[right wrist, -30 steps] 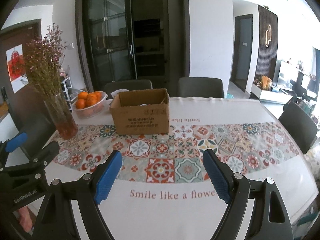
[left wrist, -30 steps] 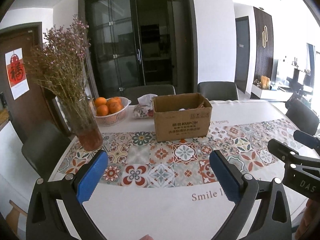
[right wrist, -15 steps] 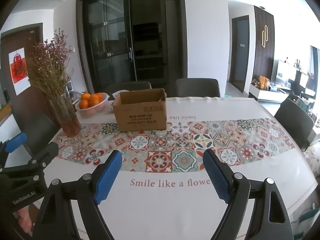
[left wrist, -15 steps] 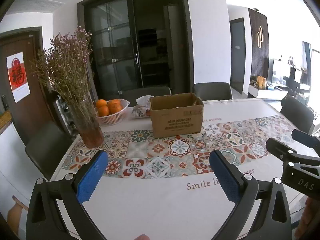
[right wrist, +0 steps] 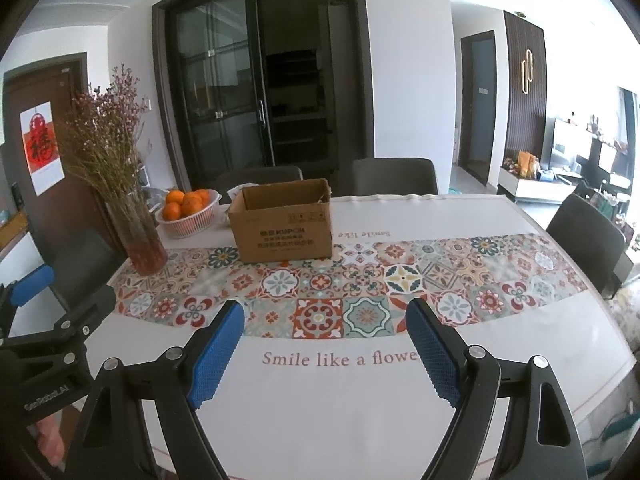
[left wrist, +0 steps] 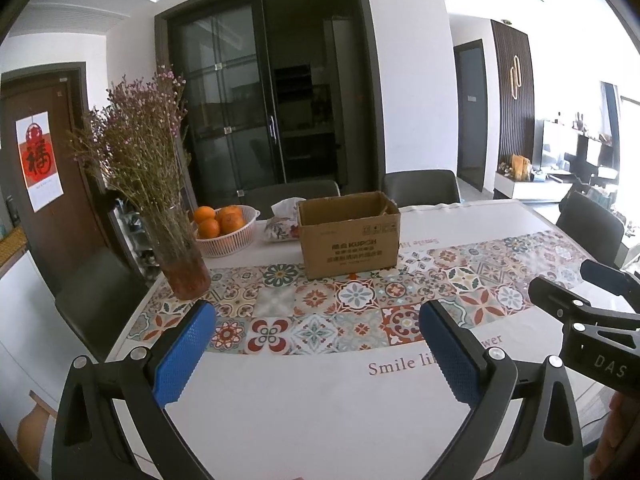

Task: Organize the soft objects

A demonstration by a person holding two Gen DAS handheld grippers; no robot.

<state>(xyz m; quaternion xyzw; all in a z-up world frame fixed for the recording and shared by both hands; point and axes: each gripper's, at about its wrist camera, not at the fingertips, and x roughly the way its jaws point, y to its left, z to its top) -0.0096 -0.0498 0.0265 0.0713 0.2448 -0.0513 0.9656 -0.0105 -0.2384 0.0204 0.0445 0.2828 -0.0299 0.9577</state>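
Note:
An open brown cardboard box (left wrist: 349,236) stands on the tiled runner at the far side of the table; it also shows in the right wrist view (right wrist: 283,222). What lies inside it is hidden. A patterned soft tissue pack (left wrist: 282,228) lies just left of and behind the box. My left gripper (left wrist: 318,352) is open and empty above the near table edge. My right gripper (right wrist: 325,348) is open and empty, also near the front edge. Each gripper's side shows in the other's view.
A glass vase of dried flowers (left wrist: 180,256) stands at the far left. A white basket of oranges (left wrist: 224,230) sits behind it. The table (right wrist: 360,420) carries a white cloth with a tile pattern band. Dark chairs (left wrist: 420,186) surround the table.
Both grippers have pulled back and tilted up a little, so the box and the table look farther away. Both stay open and empty.

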